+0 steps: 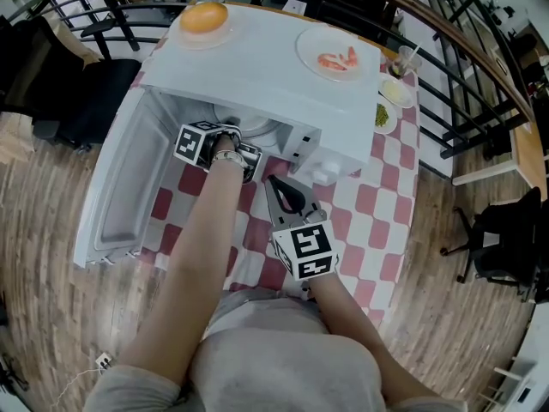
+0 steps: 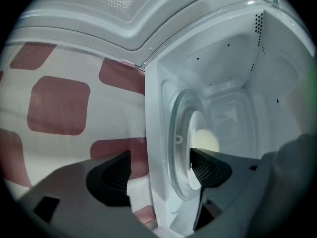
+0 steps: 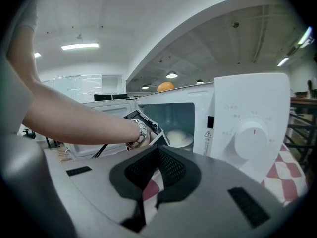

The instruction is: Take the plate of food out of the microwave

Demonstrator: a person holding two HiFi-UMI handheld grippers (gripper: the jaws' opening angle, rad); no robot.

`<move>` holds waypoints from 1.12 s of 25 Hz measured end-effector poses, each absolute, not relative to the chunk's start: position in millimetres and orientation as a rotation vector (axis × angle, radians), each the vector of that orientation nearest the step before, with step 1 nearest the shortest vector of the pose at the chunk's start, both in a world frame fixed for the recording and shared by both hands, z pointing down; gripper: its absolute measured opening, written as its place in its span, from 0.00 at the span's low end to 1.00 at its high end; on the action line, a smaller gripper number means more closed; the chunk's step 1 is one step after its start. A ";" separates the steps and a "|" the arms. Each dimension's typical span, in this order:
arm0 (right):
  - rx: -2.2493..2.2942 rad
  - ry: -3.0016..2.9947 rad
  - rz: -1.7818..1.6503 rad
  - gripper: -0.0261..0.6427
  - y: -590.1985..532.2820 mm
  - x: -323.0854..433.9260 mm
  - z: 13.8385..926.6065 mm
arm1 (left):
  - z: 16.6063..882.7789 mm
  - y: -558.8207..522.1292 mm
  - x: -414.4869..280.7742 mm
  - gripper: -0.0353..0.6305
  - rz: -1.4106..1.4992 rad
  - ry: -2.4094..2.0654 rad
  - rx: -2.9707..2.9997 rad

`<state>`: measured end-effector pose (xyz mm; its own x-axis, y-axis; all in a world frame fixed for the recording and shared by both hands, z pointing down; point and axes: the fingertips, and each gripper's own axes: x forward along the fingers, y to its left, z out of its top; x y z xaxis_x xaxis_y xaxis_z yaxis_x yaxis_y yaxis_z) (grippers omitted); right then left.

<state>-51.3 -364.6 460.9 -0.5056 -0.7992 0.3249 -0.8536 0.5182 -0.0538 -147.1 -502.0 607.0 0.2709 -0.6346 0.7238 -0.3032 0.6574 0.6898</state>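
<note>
A white microwave (image 1: 257,84) stands on a red-checked tablecloth (image 1: 377,196), its door (image 1: 116,196) swung open to the left. Inside, a white plate (image 3: 179,138) carrying a pale round bun (image 2: 208,142) rests on the glass turntable (image 2: 177,148). My left gripper (image 1: 230,136) reaches into the cavity mouth. It stands open (image 2: 161,175): one jaw sits over the plate's rim (image 2: 196,133), the other outside, below the microwave's floor edge. My right gripper (image 1: 273,181) is shut on nothing (image 3: 157,150), held back over the cloth in front of the control panel (image 3: 252,135).
On the microwave's top sit a plate with an orange bun (image 1: 204,18) and a plate of shrimp (image 1: 336,58). Small dishes (image 1: 393,91) and a glass (image 1: 403,58) stand at the table's far right. A black railing (image 1: 463,50) and chairs (image 1: 502,239) ring the table.
</note>
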 end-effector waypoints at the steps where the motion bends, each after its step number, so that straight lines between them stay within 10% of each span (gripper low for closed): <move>1: 1.394 -2.503 0.301 0.07 -363.9 -51.2 460.3 | 606.8 -501.2 -147.5 0.63 -0.271 -1.321 0.888; 28: 1.427 -2.508 0.274 0.07 -350.9 -47.8 449.2 | 582.6 -488.5 -146.5 0.18 -0.303 -1.236 0.963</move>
